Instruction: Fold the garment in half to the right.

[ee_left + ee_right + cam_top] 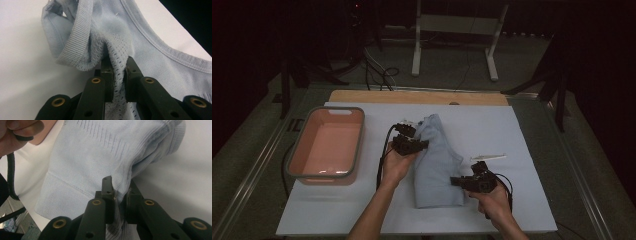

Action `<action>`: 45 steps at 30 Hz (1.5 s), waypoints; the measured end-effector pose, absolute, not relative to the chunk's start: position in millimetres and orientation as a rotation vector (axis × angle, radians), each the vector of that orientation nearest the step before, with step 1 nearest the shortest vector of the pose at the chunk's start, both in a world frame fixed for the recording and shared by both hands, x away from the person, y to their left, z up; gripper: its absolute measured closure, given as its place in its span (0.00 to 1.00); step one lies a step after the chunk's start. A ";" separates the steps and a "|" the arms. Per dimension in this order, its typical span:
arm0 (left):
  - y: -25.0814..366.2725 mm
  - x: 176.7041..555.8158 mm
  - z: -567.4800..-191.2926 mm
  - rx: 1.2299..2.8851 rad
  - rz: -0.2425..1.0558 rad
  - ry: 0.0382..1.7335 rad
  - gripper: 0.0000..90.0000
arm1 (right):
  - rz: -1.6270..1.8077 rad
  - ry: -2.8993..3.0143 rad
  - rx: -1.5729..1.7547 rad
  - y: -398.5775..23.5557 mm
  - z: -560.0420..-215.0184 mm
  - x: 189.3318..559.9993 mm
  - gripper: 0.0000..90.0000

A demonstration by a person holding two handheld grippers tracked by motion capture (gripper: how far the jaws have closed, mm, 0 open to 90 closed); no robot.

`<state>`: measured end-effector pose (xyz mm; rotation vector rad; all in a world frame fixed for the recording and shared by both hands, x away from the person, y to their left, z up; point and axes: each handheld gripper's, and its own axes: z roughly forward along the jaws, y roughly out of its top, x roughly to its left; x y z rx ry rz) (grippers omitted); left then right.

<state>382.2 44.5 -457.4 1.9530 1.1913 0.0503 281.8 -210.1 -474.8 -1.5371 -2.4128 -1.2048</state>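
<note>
Pale-blue knitted garment (437, 165) lies folded on the white-covered bench (522, 130), between left claw (419, 144) and right claw (457, 181). Left gripper view: jaws pinch its mesh fabric. Right gripper view: jaws clamp its ribbed edge.

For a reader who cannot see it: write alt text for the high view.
A person's two hands each hold black tongs, left tongs and right tongs, both clamped on a light blue knit garment lying on a white table cover. An empty pink tub with a grey rim sits at the left.
</note>
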 end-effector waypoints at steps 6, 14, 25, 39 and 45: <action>50.8 384.8 -452.2 1.950 0.058 1.189 0.91 | -1.220 -2.409 -1.531 -205.0 -472.6 286.2 0.91; 58.0 387.3 -450.2 1.936 0.059 1.199 0.91 | -1.222 -2.413 -1.527 -196.9 -468.6 290.8 0.91; 73.6 391.9 -442.2 1.925 0.072 1.211 0.91 | -1.234 -2.415 -1.515 -180.9 -463.9 298.0 0.91; 89.0 395.9 -434.9 1.909 0.081 1.218 0.91 | -1.249 -2.430 -1.488 -166.8 -456.2 305.2 0.91; 94.2 397.6 -430.7 1.905 0.087 1.217 0.91 | -1.257 -2.435 -1.474 -162.1 -452.8 307.8 0.91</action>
